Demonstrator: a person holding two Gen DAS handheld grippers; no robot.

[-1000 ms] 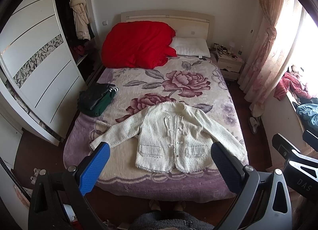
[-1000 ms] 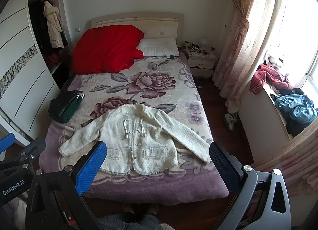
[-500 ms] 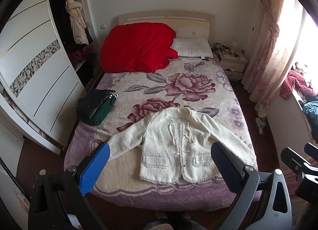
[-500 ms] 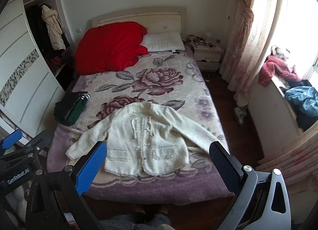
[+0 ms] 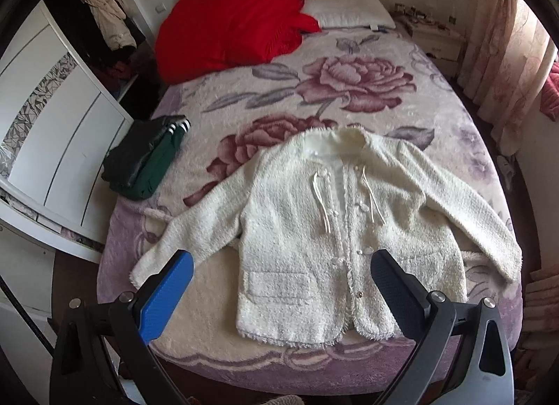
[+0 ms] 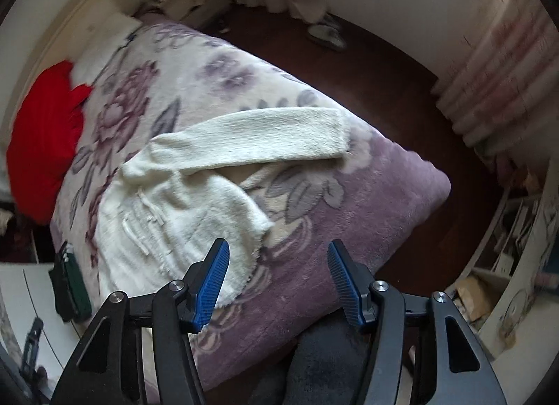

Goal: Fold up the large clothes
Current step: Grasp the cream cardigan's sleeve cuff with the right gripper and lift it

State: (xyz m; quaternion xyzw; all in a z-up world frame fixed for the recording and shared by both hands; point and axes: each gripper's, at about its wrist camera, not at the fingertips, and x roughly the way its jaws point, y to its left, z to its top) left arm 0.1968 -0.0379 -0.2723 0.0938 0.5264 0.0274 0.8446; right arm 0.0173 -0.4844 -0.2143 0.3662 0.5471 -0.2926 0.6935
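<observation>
White and fluffy, the cardigan [image 5: 335, 230] is lying flat on the bed [image 5: 223, 293] beyond both grippers. The left gripper [image 5: 283, 279] and right gripper [image 6: 277, 274] are hovering with fingers apart, gripping nothing.

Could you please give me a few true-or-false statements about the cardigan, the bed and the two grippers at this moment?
1. The cardigan lies spread flat, sleeves out. True.
2. The left gripper grips a sleeve. False: its jaws are open, holding nothing.
3. The red quilt is at the head of the bed. True.
4. The right gripper is shut. False: open, empty.
5. The dark green clothes lie on the cardigan. False: apart, near the bed's edge.
</observation>
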